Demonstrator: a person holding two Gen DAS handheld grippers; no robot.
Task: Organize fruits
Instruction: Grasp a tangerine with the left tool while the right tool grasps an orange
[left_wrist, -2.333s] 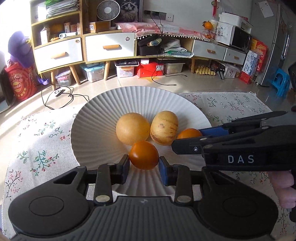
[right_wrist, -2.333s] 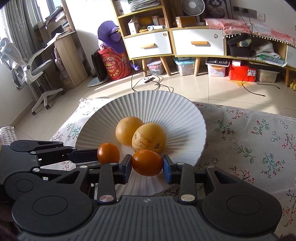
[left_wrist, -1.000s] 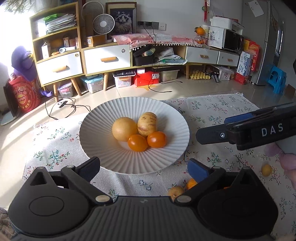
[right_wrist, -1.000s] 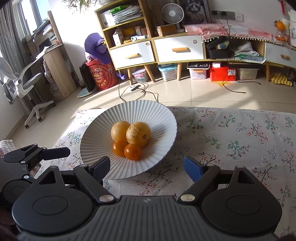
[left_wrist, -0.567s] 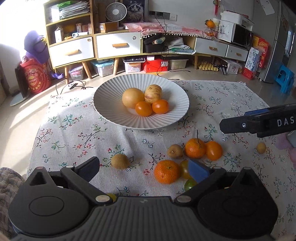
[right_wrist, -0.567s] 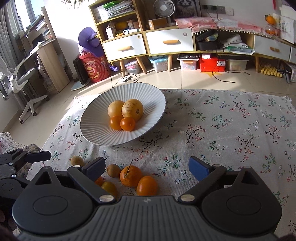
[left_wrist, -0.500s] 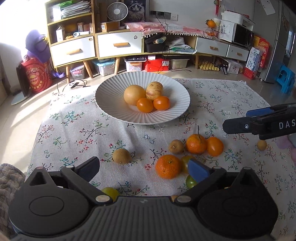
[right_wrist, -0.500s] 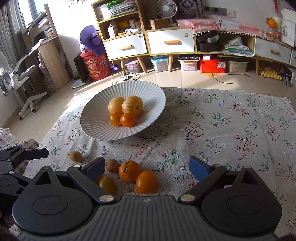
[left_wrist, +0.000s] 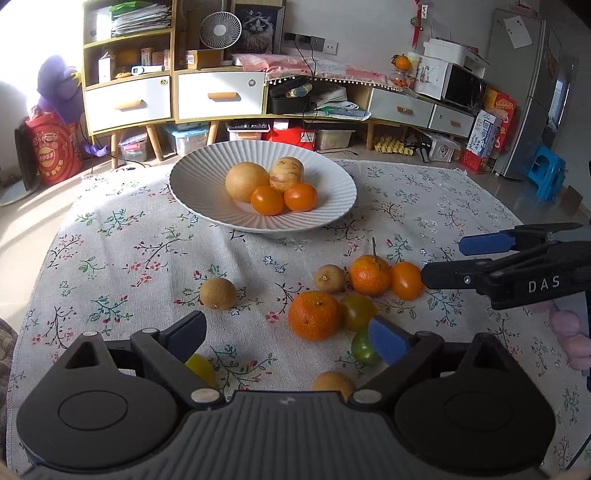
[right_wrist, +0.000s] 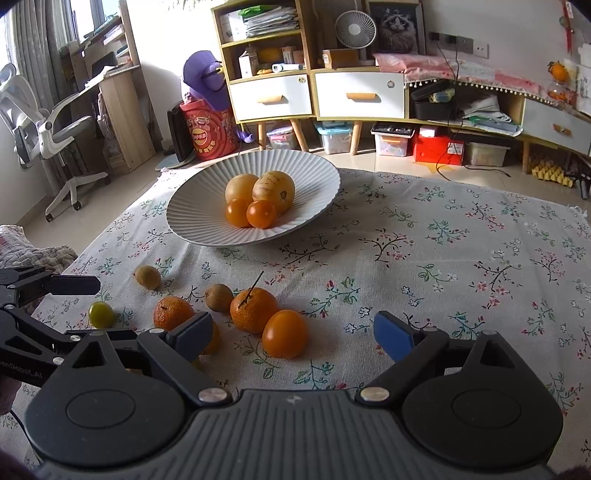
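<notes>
A floral cloth (left_wrist: 140, 254) covered the table. A white ribbed plate (left_wrist: 207, 206) sat at 12 o'clock. Loose fruit lay toward 5 o'clock of it: two mandarins (left_wrist: 314, 319), an orange tomato (left_wrist: 406, 280), brown kiwis (left_wrist: 218, 293), and small green-yellow tomatoes (left_wrist: 364, 347), several touching.

Left claw (left_wrist: 288, 334) and right claw (right_wrist: 291, 334): black ribbed bodies, blue pads, silver screws, white "DAS" lettering.

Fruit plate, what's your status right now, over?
Left gripper and right gripper open, empty. Plate holds four fruits; loose fruit on the tablecloth, smooth orange one between the right fingers. Nothing blocking.
</notes>
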